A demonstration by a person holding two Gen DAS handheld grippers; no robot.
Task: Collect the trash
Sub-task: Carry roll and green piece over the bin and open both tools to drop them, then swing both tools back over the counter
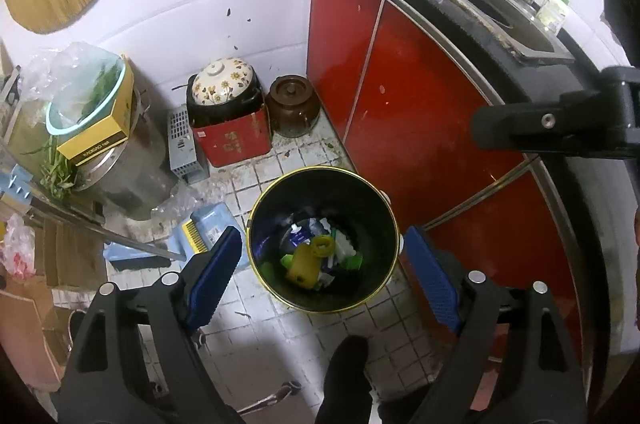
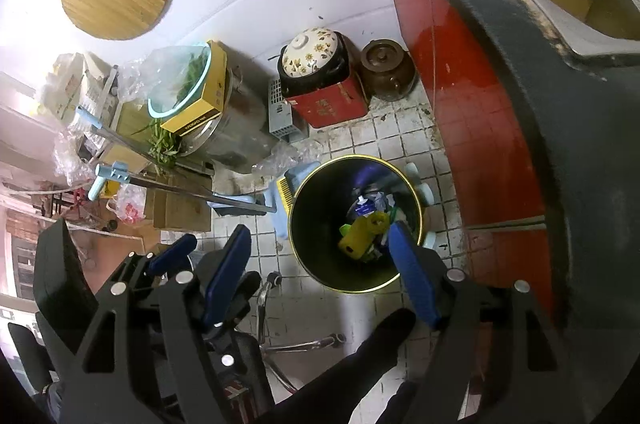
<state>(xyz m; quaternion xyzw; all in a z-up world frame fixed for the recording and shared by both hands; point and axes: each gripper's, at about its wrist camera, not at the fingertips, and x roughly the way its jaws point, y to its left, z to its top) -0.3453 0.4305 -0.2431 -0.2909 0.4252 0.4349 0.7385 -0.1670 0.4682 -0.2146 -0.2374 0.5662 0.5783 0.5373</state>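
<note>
A black trash bin with a gold rim [image 1: 256, 220] [image 2: 296, 199] stands on the tiled floor beside the red cabinet. Inside lie a yellow bottle [image 1: 306, 260] [image 2: 360, 234], green scraps and white and blue wrappers. My left gripper [image 1: 322, 260] hangs above the bin, open and empty, its blue pads [image 1: 212, 276] wide apart. My right gripper [image 2: 320, 264] is also open and empty above the bin's near rim. The left gripper [image 2: 176, 252] shows at lower left in the right wrist view, and part of the right gripper's black body [image 1: 560, 127] crosses the left wrist view's right edge.
Red cabinet doors [image 1: 400, 95] and a dark counter with a sink [image 1: 500, 7] rise at right. A floral-lidded pot on a red box [image 1: 224, 115], a brown jar [image 1: 292, 107], a steel pot [image 1: 132, 159] and a blue dustpan [image 1: 208, 224] crowd the floor behind the bin. A chair base [image 2: 304, 344] lies below.
</note>
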